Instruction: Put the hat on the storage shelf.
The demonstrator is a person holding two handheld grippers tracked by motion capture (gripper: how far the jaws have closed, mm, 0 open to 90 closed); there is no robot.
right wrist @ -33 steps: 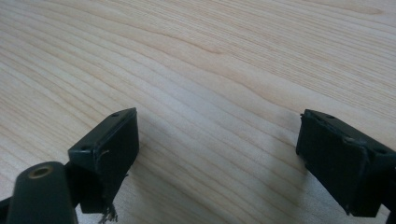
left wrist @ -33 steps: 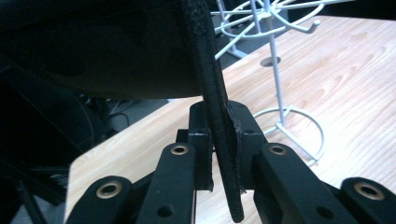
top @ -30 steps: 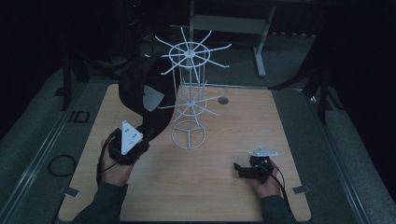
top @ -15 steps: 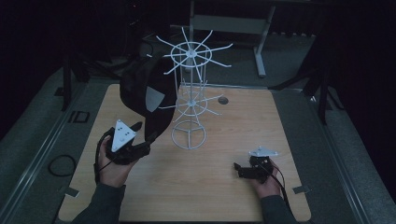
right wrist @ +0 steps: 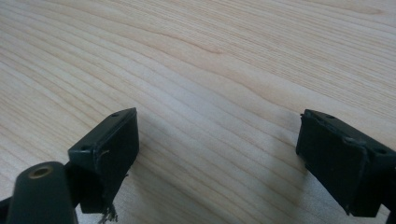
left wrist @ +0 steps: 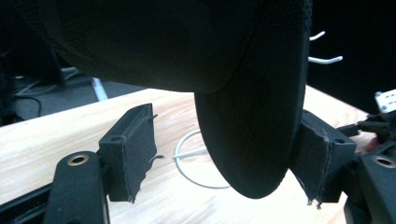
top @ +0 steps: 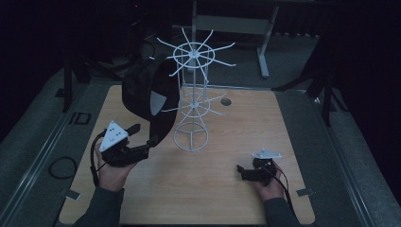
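A black cap hangs from a spoke of the white wire rack at the middle of the wooden table. My left gripper sits just below the cap's lower edge, open. In the left gripper view its jaws stand wide apart, and the cap's brim hangs down between them, close to the right jaw's pad. My right gripper rests low near the table's front right, open. Bare wood lies between its jaws in the right gripper view.
The rack's round base ring stands just right of the left gripper, with thin spokes reaching outward above it. A small dark hole marks the table behind the rack. Grey metal table legs stand beyond the far edge.
My left gripper has drawn back a little to the left and toward the person, away from the cap's underside. The cap stays on the rack. The right gripper has not moved.
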